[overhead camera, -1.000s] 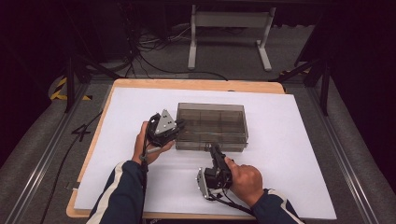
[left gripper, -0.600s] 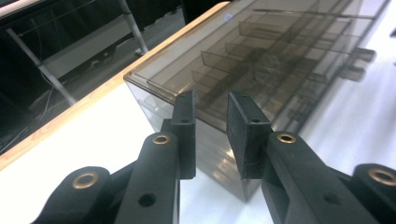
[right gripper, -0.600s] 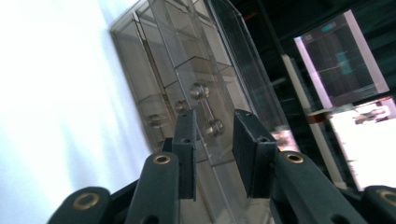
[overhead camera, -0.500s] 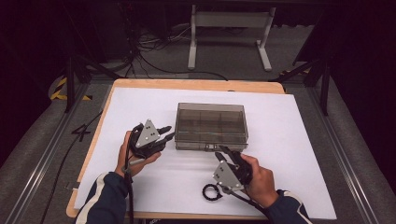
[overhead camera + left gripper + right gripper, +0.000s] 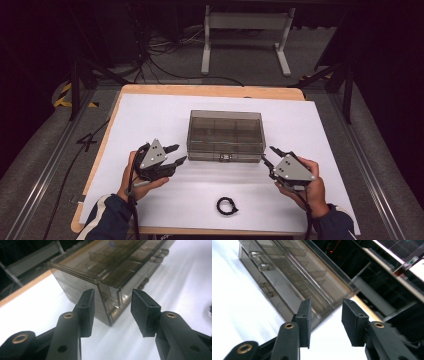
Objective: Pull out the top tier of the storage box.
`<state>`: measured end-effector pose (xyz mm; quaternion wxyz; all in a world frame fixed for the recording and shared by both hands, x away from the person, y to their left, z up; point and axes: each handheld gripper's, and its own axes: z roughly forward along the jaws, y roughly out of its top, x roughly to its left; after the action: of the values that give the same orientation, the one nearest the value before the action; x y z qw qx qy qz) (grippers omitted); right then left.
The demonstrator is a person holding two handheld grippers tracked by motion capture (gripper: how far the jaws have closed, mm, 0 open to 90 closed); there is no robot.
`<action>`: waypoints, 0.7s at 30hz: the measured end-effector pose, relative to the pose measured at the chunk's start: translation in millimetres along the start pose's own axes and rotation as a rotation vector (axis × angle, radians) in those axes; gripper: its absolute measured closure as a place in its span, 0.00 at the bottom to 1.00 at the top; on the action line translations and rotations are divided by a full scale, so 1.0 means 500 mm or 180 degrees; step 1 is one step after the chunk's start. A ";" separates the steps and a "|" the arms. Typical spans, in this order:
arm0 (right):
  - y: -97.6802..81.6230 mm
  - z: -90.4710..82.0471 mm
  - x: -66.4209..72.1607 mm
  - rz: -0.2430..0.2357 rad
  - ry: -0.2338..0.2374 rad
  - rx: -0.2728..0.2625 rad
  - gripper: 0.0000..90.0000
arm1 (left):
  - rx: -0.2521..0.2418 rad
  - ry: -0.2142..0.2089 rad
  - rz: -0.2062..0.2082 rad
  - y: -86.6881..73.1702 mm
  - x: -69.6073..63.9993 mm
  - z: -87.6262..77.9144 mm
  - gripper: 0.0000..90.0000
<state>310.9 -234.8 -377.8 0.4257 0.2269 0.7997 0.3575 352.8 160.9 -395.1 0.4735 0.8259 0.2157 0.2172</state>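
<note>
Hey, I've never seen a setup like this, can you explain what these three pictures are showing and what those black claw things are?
A person sits at a table covered in white and holds a hand tool with two black jaws in each hand. The high view looks down from above: the left gripper and the right gripper sit at the two near corners of a smoky clear plastic box with inner compartments. The other two pictures come from small cameras riding on each tool, looking along its jaws: the left gripper view and the right gripper view each show one corner of the box just ahead. Both pairs of jaws have just been opening and hold nothing. A small black ring lies near the table's front edge.
</note>
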 end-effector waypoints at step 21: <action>-0.058 0.043 -0.033 0.0512 0.0679 -0.0054 0.71 | 0.0048 -0.0097 -0.0028 -0.008 -0.010 0.034 0.72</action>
<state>336.1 -256.5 -399.5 0.3101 0.2474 0.8166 0.4192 357.7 148.1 -407.4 0.4715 0.8317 0.2137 0.2008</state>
